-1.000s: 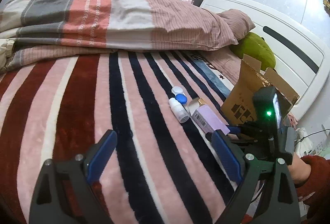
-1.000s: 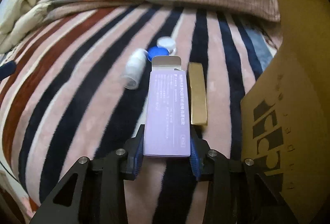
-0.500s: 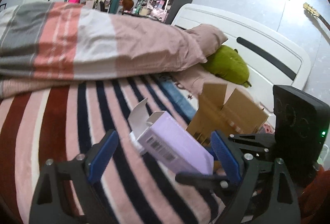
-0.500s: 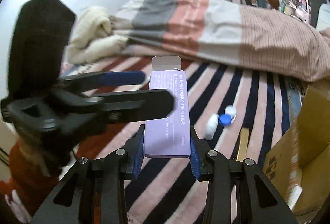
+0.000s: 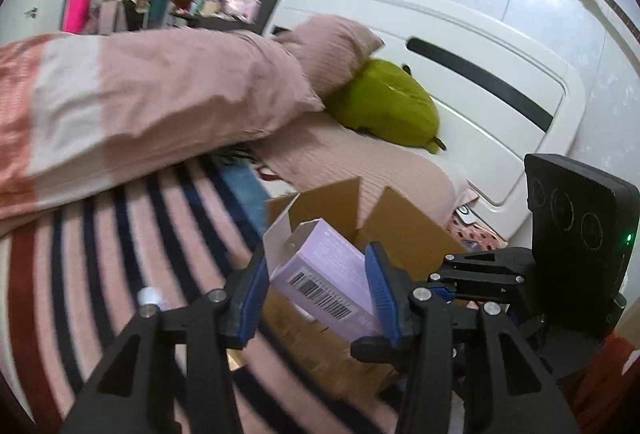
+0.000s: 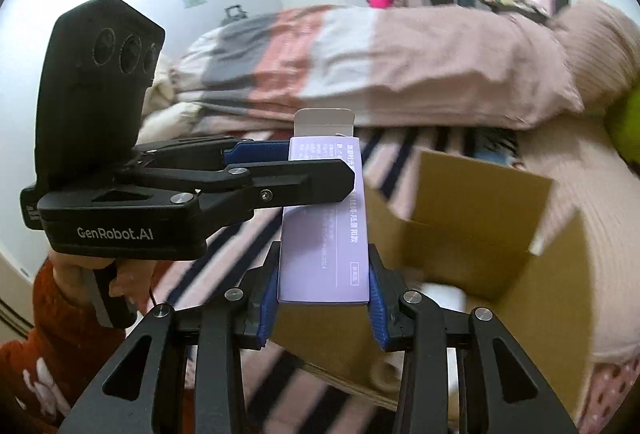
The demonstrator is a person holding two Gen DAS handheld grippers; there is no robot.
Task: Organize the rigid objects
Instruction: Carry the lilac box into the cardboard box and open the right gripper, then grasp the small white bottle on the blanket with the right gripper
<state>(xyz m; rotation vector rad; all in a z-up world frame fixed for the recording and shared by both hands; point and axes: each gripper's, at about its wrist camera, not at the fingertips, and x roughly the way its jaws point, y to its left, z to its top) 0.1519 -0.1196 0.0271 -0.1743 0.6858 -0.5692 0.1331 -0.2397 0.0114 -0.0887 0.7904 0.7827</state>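
Observation:
A long lilac carton [image 6: 325, 234] with its white end flap open is held in the air above the bed. My right gripper [image 6: 322, 304] is shut on its near end. My left gripper [image 5: 316, 292] is closed around its far end, and it also shows in the left wrist view [image 5: 320, 274]. In the right wrist view the left gripper [image 6: 280, 170] reaches in from the left across the carton's upper part. The open cardboard box [image 6: 472, 234] stands just behind and right of the carton; it also shows in the left wrist view [image 5: 404, 234].
The striped blanket [image 5: 120, 254] covers the bed. A folded quilt [image 5: 140, 106] and a pink pillow [image 5: 332, 50] lie behind. A green plush [image 5: 384, 110] rests against the white headboard [image 5: 480, 74]. White items [image 6: 444, 294] lie inside the box.
My right gripper lifted the lilac carton off the blanket and carried it toward the cardboard box. My left gripper was open and has closed on the carton's far end.

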